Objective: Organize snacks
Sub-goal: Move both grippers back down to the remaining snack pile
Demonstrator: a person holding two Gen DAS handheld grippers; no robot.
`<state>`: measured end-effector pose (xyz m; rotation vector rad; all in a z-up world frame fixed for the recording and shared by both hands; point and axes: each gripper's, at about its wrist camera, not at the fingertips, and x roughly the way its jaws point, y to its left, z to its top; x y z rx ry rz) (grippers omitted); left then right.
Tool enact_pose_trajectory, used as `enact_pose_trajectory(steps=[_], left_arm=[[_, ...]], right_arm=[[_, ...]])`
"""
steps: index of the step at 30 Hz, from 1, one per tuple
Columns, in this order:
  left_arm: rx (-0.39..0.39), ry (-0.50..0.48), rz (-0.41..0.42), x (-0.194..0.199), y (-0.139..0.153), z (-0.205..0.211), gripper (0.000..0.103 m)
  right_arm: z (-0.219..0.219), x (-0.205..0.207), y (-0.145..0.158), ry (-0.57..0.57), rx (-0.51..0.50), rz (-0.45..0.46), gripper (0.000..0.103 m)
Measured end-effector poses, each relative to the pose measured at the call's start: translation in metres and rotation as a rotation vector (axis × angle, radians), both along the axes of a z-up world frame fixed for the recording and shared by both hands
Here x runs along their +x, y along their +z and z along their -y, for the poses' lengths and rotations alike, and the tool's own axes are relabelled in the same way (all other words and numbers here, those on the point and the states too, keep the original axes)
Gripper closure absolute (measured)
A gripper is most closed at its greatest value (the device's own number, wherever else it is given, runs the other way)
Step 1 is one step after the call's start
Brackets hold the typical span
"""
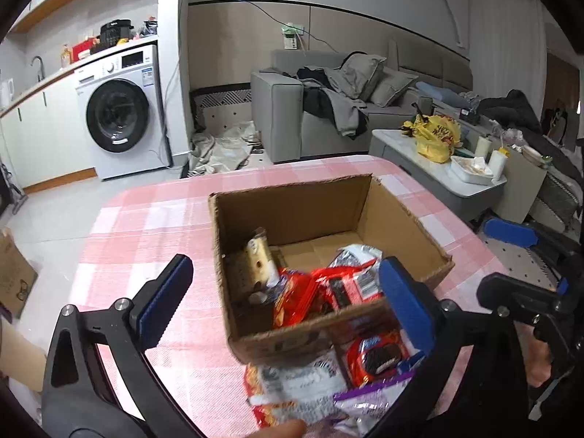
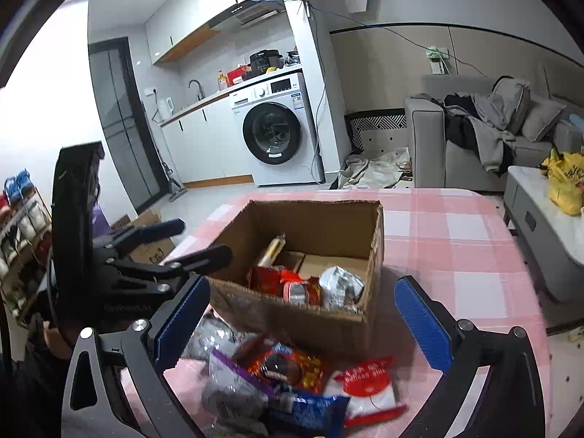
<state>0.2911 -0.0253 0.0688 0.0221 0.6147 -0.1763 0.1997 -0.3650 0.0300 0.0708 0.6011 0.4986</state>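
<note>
An open cardboard box [image 1: 292,211] [image 2: 314,226] stands on the pink checked tablecloth [image 1: 153,219]. Inside lie red packets [image 1: 310,292], a silver packet [image 1: 354,255] and a beige cracker pack [image 1: 259,255] leaning on the left wall. Loose snacks are piled in front of the box: a red cookie packet [image 2: 284,365], a white and red bag [image 2: 368,387], a blue packet [image 2: 310,412]. My left gripper [image 1: 284,261] is open over the box's near edge. My right gripper [image 2: 302,281] is open above the loose pile, with nothing pressed between the pads.
Right of the table is a low coffee table [image 1: 408,146] with a yellow bag [image 1: 436,137]. A grey sofa [image 1: 292,116] and a washing machine [image 1: 120,113] stand behind. Flattened cardboard [image 2: 146,233] lies on the floor at left, beside a shoe rack [image 2: 22,226].
</note>
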Motion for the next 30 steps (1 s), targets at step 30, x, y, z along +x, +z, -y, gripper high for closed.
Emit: enact_pose_trajectory(steps=[30], left_arm=[[-0.028, 0.075, -0.006, -0.113, -0.014, -0.045, 0.001]], right_arm=[[0.016, -0.071, -0.027, -0.040, -0.064, -0.046, 0.000]])
